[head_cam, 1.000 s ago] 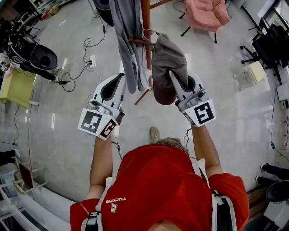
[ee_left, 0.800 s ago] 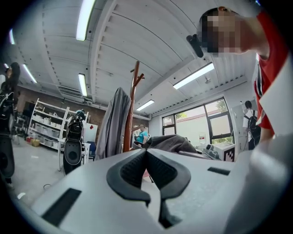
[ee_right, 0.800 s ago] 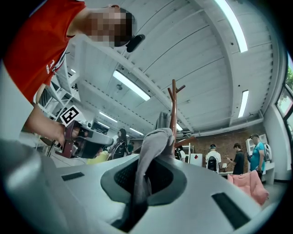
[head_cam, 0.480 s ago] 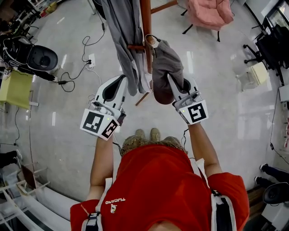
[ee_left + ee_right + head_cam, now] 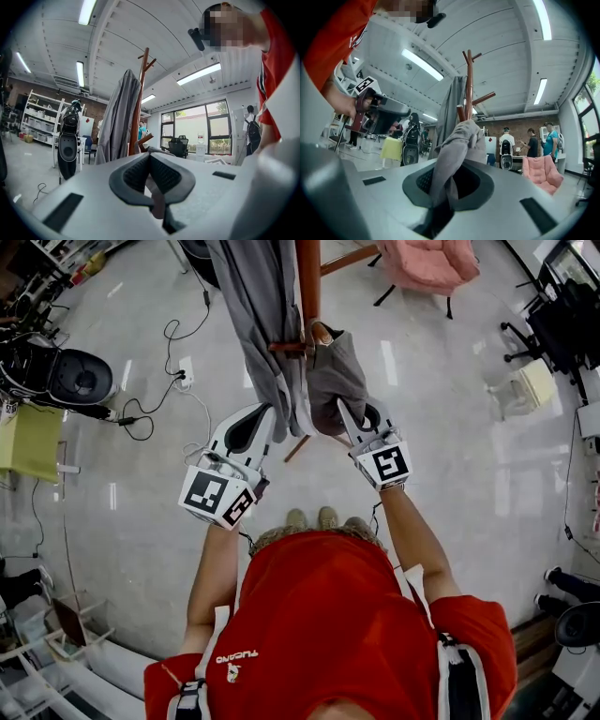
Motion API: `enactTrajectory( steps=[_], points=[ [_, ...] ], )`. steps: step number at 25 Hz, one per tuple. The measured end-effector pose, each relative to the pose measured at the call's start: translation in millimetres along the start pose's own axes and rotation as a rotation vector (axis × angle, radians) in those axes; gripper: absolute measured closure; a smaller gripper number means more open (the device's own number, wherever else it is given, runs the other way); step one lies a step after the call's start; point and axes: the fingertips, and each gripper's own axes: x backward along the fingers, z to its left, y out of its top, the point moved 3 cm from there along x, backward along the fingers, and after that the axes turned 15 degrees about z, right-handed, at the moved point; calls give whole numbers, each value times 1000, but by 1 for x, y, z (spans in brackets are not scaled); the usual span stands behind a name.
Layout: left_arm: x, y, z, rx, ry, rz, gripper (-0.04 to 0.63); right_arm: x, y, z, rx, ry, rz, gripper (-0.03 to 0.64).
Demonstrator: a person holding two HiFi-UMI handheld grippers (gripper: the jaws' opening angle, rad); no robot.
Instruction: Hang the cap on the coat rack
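Observation:
A grey cap [image 5: 333,381] hangs at the wooden coat rack [image 5: 307,287], its top draped over a short peg [image 5: 317,332]. My right gripper [image 5: 354,418] pinches the cap's lower edge; in the right gripper view the cloth [image 5: 461,140] runs down between the pads, and the jaws [image 5: 443,180] are opening a little while still pressing on it. The rack's pole [image 5: 468,79] rises just behind the cap. My left gripper [image 5: 262,416] is shut and empty, beside a grey coat [image 5: 258,324] that hangs on the rack's left. In the left gripper view its pads [image 5: 150,176] meet, facing the rack [image 5: 140,93].
A pink armchair [image 5: 427,263] stands behind the rack on the right. A black machine [image 5: 80,376], floor cables [image 5: 155,399] and a yellow-green stool [image 5: 33,423] are at the left. Several people [image 5: 532,140] stand far off.
Both grippers have moved up and in toward the rack. The cap has gone with the right gripper and its top now lies over the peg.

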Motion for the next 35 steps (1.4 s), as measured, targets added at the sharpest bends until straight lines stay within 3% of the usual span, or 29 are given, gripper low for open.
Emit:
enactTrajectory(
  steps=[5, 10, 15, 19, 23, 29, 35],
  points=[
    [-14, -4, 4, 4, -34, 1, 588, -20, -24, -4, -50, 2, 86, 551],
    [-29, -8, 7, 5, -54, 11, 588, -28, -49, -10, -106, 26, 175, 432],
    [-34, -6, 10, 12, -65, 3, 588, -11, -51, -16, -132, 13, 177, 402],
    [-36, -4, 7, 9, -77, -14, 588, 10, -34, -17, -146, 12, 119, 400],
    [-35, 4, -5, -30, -89, -43, 588, 32, 3, -13, -176, 39, 8, 404],
    [-23, 24, -15, -58, -93, -115, 588, 55, 74, 10, -155, 126, -140, 537],
    [-2, 41, -20, -84, -107, -162, 588, 68, 122, 27, -102, 108, -224, 591]
  ],
)
